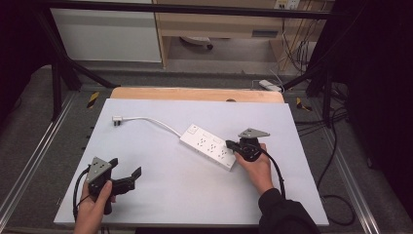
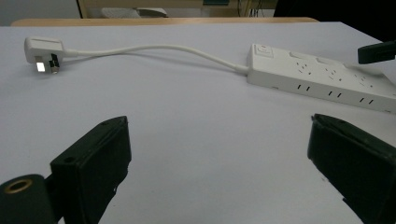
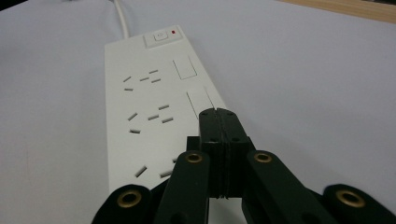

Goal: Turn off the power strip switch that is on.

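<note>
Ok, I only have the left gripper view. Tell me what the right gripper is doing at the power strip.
Observer: The right gripper has its jaws shut together, tips resting on the power strip, nothing between them.
Operator: Say which end it is at.
Observer: The end away from the cord; the switch is at the far end in the right gripper view.
Operator: Report my own gripper's place.
Observer: The left gripper is open, near the table's front left corner, well apart from the strip.

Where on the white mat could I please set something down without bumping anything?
The near middle, between the left tongs and right tongs, is bare, as is the far right corner beyond the power strip. The strip, its cable and plug crowd the middle.
</note>
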`<act>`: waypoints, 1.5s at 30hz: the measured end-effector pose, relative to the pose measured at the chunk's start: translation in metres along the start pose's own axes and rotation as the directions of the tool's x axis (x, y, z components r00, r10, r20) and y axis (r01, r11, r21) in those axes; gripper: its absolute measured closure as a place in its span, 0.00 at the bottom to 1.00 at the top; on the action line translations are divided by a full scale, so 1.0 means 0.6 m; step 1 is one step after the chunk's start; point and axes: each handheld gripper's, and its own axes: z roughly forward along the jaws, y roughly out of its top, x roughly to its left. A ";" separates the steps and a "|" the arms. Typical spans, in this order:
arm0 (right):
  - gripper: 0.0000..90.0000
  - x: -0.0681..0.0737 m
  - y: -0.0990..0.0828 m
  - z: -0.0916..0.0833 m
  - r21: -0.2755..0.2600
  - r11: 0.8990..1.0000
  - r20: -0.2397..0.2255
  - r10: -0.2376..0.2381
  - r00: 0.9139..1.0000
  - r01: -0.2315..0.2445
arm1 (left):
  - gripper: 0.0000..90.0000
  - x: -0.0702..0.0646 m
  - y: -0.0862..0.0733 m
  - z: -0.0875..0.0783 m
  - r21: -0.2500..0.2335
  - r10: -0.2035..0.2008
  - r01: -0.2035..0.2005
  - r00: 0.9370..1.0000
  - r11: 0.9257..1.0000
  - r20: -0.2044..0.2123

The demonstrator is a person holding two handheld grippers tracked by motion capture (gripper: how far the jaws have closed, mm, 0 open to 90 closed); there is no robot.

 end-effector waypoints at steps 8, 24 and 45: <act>0.91 -0.002 0.007 -0.008 -0.027 1.000 0.000 0.011 1.000 -0.011 | 0.07 0.000 0.000 0.000 0.004 0.006 -0.006 1.000 1.000 -0.006; 0.36 0.004 0.029 -0.014 -0.070 0.995 0.058 0.080 0.995 -0.076 | 0.07 -0.001 -0.001 -0.001 0.010 0.011 -0.011 1.000 1.000 0.003; 0.03 0.001 0.054 -0.040 -0.101 0.994 0.100 0.055 0.994 -0.045 | 0.07 0.000 -0.002 -0.002 0.016 0.021 -0.021 1.000 1.000 0.002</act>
